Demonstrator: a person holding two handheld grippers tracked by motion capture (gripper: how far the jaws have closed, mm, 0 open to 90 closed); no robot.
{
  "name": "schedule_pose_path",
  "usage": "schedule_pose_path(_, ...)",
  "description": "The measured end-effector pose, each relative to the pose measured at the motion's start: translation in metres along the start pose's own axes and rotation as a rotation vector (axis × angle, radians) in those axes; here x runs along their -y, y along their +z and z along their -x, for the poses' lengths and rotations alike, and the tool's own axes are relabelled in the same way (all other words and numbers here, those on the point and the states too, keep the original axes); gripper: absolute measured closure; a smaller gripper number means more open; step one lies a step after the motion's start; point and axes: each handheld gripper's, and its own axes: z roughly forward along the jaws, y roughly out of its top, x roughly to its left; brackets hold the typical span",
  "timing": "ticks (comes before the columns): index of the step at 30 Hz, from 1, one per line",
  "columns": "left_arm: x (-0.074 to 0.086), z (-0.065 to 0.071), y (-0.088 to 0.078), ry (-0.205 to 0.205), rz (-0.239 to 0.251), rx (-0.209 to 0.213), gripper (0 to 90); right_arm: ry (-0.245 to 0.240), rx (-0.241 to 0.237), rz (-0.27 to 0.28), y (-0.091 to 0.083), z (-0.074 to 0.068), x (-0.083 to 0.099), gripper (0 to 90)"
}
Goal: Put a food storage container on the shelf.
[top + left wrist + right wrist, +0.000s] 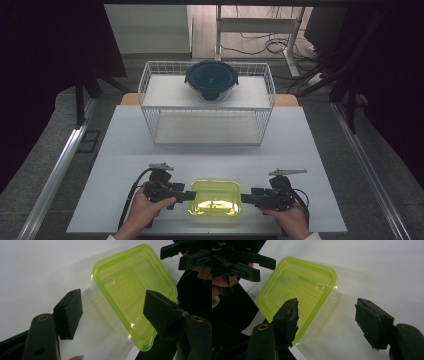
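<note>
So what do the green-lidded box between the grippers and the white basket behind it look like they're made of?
Green-lidded box: most likely plastic. The lid is glossy, see-through lime green with moulded ridges and bright glints; the base under it looks clear and thin-walled.

White basket: looks like wire, probably metal with a white coating, judging by its thin, even grid of rods. The coating cannot be confirmed from here.

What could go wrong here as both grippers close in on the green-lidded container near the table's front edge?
1. The green-lidded container sits close to the table's near edge; an uneven push from the left gripper or right gripper could slide it off.
2. Both grippers' jaws are open with nothing pressed; on the thin lid rim they might pop the lid instead of lifting the box.
3. The clear, smooth base may slip in a shallow grip.
</note>
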Motion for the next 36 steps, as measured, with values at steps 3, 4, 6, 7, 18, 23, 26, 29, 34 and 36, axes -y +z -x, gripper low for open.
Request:
schedule_pose_path(3,0.000,-0.001,0.002,-0.013,-0.006,0.007,32.6,0.009,-0.007,-0.012,0.005,-0.001,0.000,38.5)
schedule_pose_path(4,-0.001,-0.002,0.002,-0.017,-0.006,0.009,33.1,0.009,-0.008,-0.014,0.007,-0.001,0.000,39.3)
schedule_pose_path(6,-0.001,-0.003,0.003,-0.024,-0.007,0.013,34.5,0.011,-0.014,-0.018,0.009,-0.001,0.000,41.0)
schedule_pose_path(7,-0.001,-0.004,0.004,-0.025,-0.012,0.015,35.3,0.013,-0.014,-0.019,0.010,-0.001,0.000,41.8)
schedule_pose_path(18,0.002,-0.010,0.011,-0.091,-0.041,0.083,45.0,0.035,-0.040,-0.034,0.017,-0.001,0.000,49.6)
schedule_pose_path(23,0.003,-0.008,0.015,-0.093,-0.056,0.102,50.0,0.053,-0.047,-0.037,0.019,0.001,0.000,53.6)
schedule_pose_path(26,0.003,-0.006,0.016,-0.092,-0.066,0.093,55.7,0.062,-0.068,-0.047,0.021,0.001,0.000,59.7)
schedule_pose_path(29,0.003,-0.004,0.015,-0.090,-0.063,0.061,62.0,0.064,-0.044,-0.056,0.023,-0.001,0.001,65.9)
schedule_pose_path(34,0.004,0.000,0.010,-0.104,-0.027,0.054,70.7,0.112,-0.053,-0.041,0.019,-0.001,0.002,71.5)
schedule_pose_path(36,0.004,0.001,0.008,-0.104,-0.019,0.052,71.8,0.124,-0.053,-0.031,0.017,-0.001,0.002,72.8)
